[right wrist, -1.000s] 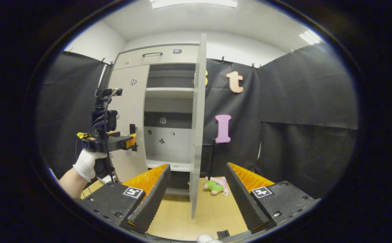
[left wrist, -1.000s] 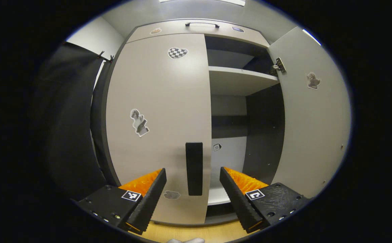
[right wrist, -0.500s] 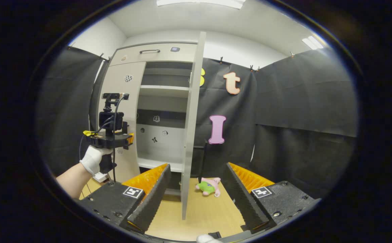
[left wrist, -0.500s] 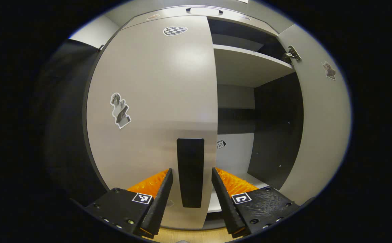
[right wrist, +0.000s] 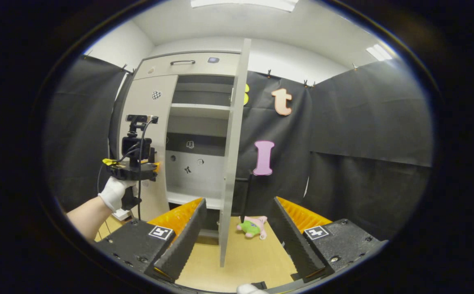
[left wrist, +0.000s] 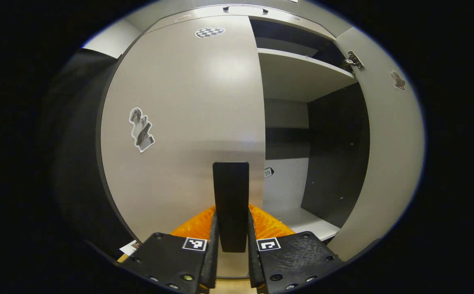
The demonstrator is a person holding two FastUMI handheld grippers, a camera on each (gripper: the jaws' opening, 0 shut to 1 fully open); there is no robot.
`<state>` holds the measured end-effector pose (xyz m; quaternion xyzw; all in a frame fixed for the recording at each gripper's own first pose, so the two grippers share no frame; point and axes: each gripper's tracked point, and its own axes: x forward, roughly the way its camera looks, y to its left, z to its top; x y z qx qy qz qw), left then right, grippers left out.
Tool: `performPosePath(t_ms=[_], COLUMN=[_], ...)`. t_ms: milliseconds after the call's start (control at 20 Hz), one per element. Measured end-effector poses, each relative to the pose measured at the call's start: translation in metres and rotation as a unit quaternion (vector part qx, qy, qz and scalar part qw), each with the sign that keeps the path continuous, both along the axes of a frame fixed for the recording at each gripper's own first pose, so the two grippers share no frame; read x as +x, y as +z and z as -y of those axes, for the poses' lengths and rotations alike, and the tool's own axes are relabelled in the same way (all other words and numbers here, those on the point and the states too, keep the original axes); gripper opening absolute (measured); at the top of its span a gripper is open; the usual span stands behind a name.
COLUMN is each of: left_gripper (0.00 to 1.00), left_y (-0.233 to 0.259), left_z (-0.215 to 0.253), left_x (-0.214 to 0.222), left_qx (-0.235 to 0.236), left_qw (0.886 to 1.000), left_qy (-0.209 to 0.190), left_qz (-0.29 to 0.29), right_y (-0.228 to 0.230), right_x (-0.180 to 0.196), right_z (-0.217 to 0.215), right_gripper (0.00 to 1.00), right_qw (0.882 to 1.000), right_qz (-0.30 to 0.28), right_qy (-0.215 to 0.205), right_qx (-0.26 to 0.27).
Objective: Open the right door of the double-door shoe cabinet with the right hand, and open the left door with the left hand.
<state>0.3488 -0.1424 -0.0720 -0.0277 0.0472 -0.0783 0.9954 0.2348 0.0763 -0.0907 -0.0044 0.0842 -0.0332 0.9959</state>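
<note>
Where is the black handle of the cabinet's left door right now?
In the left gripper view, the black handle stands upright by the left door's inner edge, low and central, clamped between the left gripper's orange fingers.

Wooden floor (right wrist: 257, 255) carried shoe cabinet (right wrist: 188, 69) and small plush toy (right wrist: 252, 227). Toy lay on floor right of open right door (right wrist: 231, 163), near booth wall. Inside cabinet, upper shelf (left wrist: 298, 75) and lower shelf (left wrist: 302, 218) were bare. Small white item (right wrist: 120, 213) lay on floor at cabinet's left foot; identity unclear.
</note>
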Motion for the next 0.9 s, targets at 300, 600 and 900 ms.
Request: performPosePath(t_ms=[300,600,900], left_gripper=[0.2,0.2,0.2], left_y=[0.0,0.0,0.001], left_z=[-0.003,-0.01,-0.023], left_x=[-0.007,-0.027,-0.051], left_qx=[0.001,-0.004,-0.005], left_qw=[1.0,1.0,1.0], left_qy=[-0.006,-0.015,-0.02], left_qz=[0.0,0.001,0.002], right_y=[0.001,0.001,0.002], right_x=[0.0,-0.003,-0.006], right_z=[0.0,-0.009,-0.019], right_gripper=[1.0,1.0,1.0], right_qw=[1.0,1.0,0.999], right_qz=[0.001,0.004,0.008], right_qy=[0.006,0.025,0.046], right_qx=[0.001,0.002,0.007])
